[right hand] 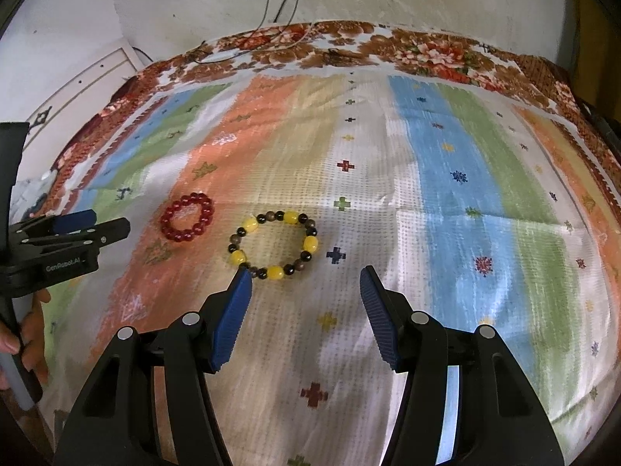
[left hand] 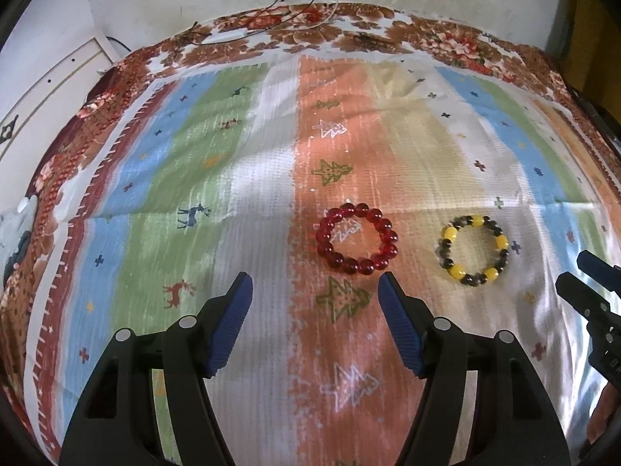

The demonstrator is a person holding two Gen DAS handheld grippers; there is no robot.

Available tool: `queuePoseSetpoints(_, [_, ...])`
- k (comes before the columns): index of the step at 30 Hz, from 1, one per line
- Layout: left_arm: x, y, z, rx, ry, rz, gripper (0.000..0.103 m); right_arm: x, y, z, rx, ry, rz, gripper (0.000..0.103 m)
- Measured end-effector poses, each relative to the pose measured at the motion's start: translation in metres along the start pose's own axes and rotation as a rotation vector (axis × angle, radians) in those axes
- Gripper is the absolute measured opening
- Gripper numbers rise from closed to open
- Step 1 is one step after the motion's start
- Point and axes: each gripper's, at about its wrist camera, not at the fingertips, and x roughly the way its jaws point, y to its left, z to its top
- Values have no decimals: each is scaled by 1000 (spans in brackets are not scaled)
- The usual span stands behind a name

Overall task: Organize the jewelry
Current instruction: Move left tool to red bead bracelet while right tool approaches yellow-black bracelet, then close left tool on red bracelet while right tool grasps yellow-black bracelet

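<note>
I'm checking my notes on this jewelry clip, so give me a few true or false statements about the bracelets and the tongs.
1. Both bracelets lie flat on the striped cloth. True.
2. The left tongs are clamped on the red bracelet. False: they are open and empty, short of it.
3. The yellow and dark bracelet lies to the right of the red one. True.
4. The two bracelets overlap. False: cloth shows between them.
5. The right tongs are open. True.
</note>
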Motion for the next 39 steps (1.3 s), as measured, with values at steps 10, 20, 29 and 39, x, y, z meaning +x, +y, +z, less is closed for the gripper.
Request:
queuePoseSetpoints(10, [32, 7, 15, -16, 40, 5, 67, 31, -6, 13, 13, 40, 2, 58])
queuePoseSetpoints(20, [63, 7, 24, -3, 79, 13, 67, 58, -10, 19, 25, 81, -6, 58])
queuePoseSetpoints(29, [83, 11, 26, -8, 112, 0, 67, 80, -9, 22, 30, 124, -20, 58])
queuePoseSetpoints(39, [88, 5, 25, 33, 107, 6, 41, 87, -6, 19, -5, 129, -54, 50])
